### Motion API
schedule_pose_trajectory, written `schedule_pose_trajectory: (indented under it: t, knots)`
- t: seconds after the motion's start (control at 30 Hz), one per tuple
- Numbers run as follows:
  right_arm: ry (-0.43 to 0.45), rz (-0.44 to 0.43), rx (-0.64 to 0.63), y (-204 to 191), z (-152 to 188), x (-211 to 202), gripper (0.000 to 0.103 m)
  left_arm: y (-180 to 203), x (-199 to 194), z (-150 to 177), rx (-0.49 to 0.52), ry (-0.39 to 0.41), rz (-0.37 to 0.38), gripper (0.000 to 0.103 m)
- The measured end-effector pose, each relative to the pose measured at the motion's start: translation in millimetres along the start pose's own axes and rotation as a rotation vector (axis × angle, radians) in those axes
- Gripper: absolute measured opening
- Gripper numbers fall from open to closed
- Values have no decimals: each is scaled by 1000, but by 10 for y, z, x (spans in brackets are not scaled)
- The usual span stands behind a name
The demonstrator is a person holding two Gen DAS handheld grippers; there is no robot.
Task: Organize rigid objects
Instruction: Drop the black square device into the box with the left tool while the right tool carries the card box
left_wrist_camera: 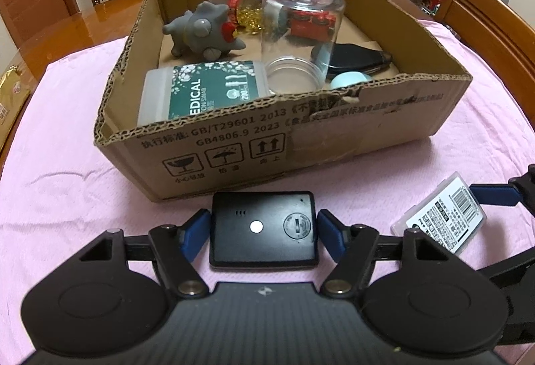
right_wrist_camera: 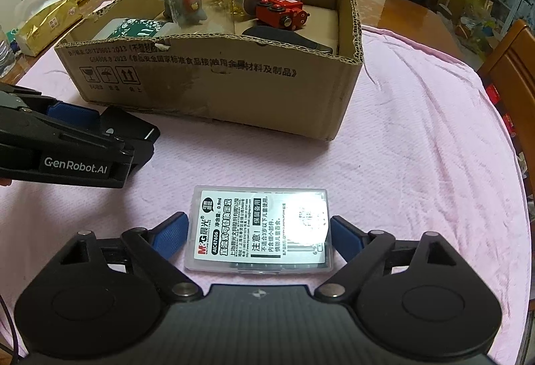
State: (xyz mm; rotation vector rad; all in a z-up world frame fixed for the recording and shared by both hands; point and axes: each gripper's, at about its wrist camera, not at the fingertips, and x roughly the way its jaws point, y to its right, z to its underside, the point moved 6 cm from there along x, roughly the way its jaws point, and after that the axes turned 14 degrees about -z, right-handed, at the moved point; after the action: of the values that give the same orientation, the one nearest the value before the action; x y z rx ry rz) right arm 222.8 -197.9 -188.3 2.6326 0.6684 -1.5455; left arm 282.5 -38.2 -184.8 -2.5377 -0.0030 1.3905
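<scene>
– Black device (left_wrist_camera: 264,228): where was it relative to the cardboard box (left_wrist_camera: 234,144)?
– On the pink cloth (left_wrist_camera: 67,147), just in front of the box's near wall, lying flat. Left gripper (left_wrist_camera: 263,224) had its blue pads against both short sides, clamped on it.
– Plastic case (right_wrist_camera: 257,231)?
– Also in front of the box, further out, label up, flat on the cloth. Right gripper (right_wrist_camera: 259,228) straddled it, set fairly wide, pads right at its edges. Couldn't tell whether they pressed.
– Box contents?
– Glass jar (left_wrist_camera: 301,30) upside down, grey toy (left_wrist_camera: 200,27), swab pack (left_wrist_camera: 200,94), red toy (right_wrist_camera: 281,14).
</scene>
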Motion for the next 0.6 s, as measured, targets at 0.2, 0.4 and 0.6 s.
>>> schedule_pose_trajectory:
  t: [0.2,0.4,0.6]
  knots:
    - [-15,-15,0,26,9,-23,93,-17,-37,2,38,-4,24,69]
    - [-19,-32,-16,61,-13,-132,93,-69,-207,-15,95,13,58,69]
    - [-15,-43,-44,88,-80,-267,93,-101,-437,-67,149,33,99,69]
